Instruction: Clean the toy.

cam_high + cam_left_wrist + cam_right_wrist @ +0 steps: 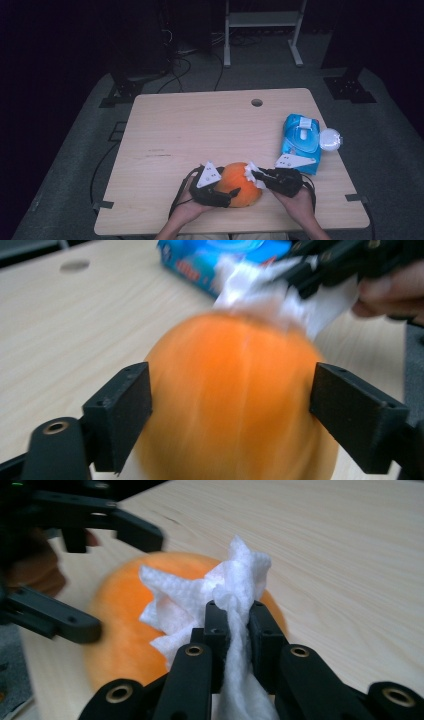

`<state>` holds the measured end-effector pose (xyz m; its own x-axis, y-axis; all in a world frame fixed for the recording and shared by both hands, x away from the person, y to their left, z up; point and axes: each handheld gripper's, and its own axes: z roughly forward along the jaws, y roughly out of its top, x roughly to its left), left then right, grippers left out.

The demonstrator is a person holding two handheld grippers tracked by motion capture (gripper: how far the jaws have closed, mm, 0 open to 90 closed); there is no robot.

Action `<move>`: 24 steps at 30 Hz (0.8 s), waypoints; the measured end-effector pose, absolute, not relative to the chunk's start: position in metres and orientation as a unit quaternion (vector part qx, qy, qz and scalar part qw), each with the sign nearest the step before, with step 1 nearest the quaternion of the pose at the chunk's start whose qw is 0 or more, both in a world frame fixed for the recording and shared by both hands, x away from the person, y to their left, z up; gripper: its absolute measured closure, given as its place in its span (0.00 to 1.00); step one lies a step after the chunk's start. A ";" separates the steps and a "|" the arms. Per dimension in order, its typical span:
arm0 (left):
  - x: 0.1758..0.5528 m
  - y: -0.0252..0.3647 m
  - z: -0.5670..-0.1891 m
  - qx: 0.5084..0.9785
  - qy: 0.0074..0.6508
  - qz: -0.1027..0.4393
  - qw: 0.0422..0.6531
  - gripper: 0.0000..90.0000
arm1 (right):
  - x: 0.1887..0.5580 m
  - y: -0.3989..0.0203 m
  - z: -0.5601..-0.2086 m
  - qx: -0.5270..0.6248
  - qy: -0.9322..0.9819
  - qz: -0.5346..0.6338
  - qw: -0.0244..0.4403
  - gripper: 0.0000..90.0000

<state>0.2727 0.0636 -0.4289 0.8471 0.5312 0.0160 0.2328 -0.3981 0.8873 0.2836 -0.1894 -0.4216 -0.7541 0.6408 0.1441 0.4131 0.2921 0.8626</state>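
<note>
Tongs first: we are reading the right gripper (234,611) as clamped together on a white wipe (220,592), a bunched fold of it pinched between the two black pads, with the loose ruffled edge fanning out ahead of them. We are seeing the left gripper (231,407) with its jaws spread wide on either side of the orange ball (232,400); the pads look to be touching its flanks or nearly so, but the blur is keeping us from calling it a firm grip or a loose cradle.

Moving outward, the ball is sitting near the front edge of the table (190,125), between the two hands. The wipe is lying against the ball's upper surface on the side facing the right hand, so we are judging that wiping is under way rather than about to start. We cannot tell how much of the surface is already covered, since no mark or wet trace is showing on the orange skin.

Farther out, the blue wipe pack (301,140) is resting at the table's right side, its flap apparently open, and a round white lid-like item (330,139) is lying just beside it. We are judging the remaining work as finishing the ball's far and lower sides.
</note>
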 end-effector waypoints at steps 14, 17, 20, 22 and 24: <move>0.285 0.083 -0.427 0.813 0.267 0.103 0.506 0.19 | 0.286 -0.186 -0.429 0.331 0.803 0.478 0.132 0.89; 0.285 0.082 -0.433 0.822 0.259 0.111 0.495 0.23 | 0.279 -0.181 -0.422 0.317 0.800 0.493 0.126 0.89; 0.287 0.085 -0.437 0.824 0.259 0.107 0.493 0.27 | 0.277 -0.182 -0.423 0.313 0.799 0.500 0.115 0.89; 0.286 0.087 -0.437 0.825 0.260 0.108 0.489 0.28 | 0.280 -0.186 -0.427 0.325 0.798 0.495 0.110 0.89; 0.287 0.089 -0.438 0.824 0.265 0.108 0.488 0.28 | 0.284 -0.191 -0.433 0.344 0.798 0.483 0.105 0.89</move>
<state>0.2874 0.0886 -0.4379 0.8358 0.5431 -0.0806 0.3315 -0.3821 0.8626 0.2844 -0.1914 -0.4330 -0.7414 0.6506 0.1645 0.4478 0.2970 0.8434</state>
